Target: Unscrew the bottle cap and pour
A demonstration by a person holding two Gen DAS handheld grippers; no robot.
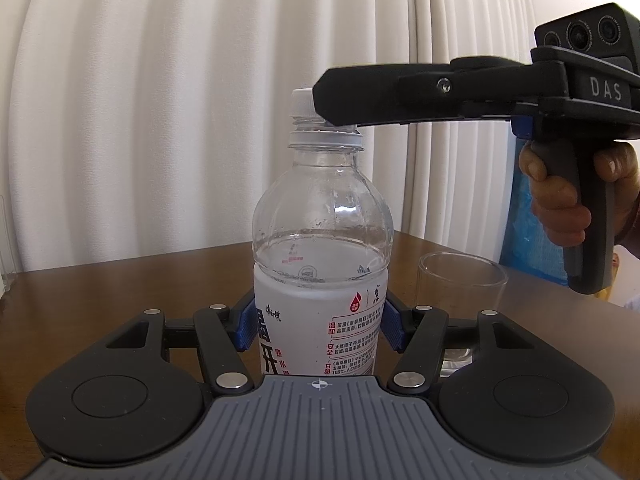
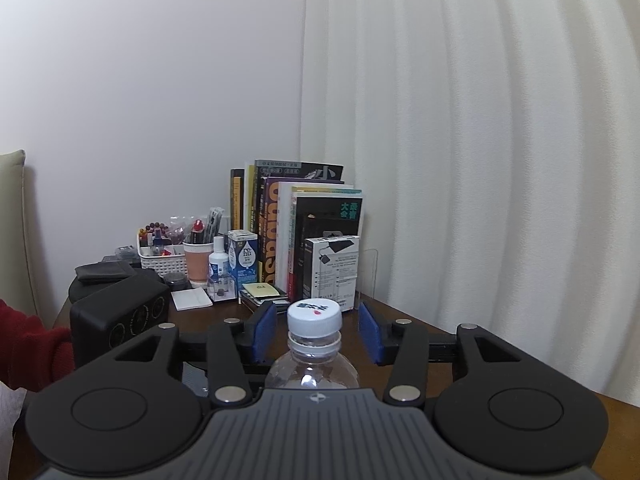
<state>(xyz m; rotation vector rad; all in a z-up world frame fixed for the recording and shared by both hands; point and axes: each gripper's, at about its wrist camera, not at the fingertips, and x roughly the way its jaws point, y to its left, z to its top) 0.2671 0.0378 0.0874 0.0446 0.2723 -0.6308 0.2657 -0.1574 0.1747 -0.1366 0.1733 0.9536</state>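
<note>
A clear water bottle (image 1: pixel 320 240) with a white label stands upright on the brown table, about half full. My left gripper (image 1: pixel 318 326) is shut on its labelled body, blue pads on both sides. Its white cap (image 1: pixel 302 102) sits on the neck. My right gripper (image 1: pixel 332 98) reaches in from the right at cap height. In the right wrist view the cap (image 2: pixel 314 318) lies between the blue pads (image 2: pixel 370 334) of the right gripper (image 2: pixel 316 332), with a gap on each side, so it is open. An empty clear glass (image 1: pixel 460 280) stands right of the bottle.
Books (image 2: pixel 304 232), a white box (image 2: pixel 330 268), a basket of small items (image 2: pixel 160 254), a paper cup (image 2: pixel 198 258) and a black speaker (image 2: pixel 120 320) crowd the table's far left end. White curtains (image 1: pixel 200 100) hang behind the table (image 1: pixel 120 292).
</note>
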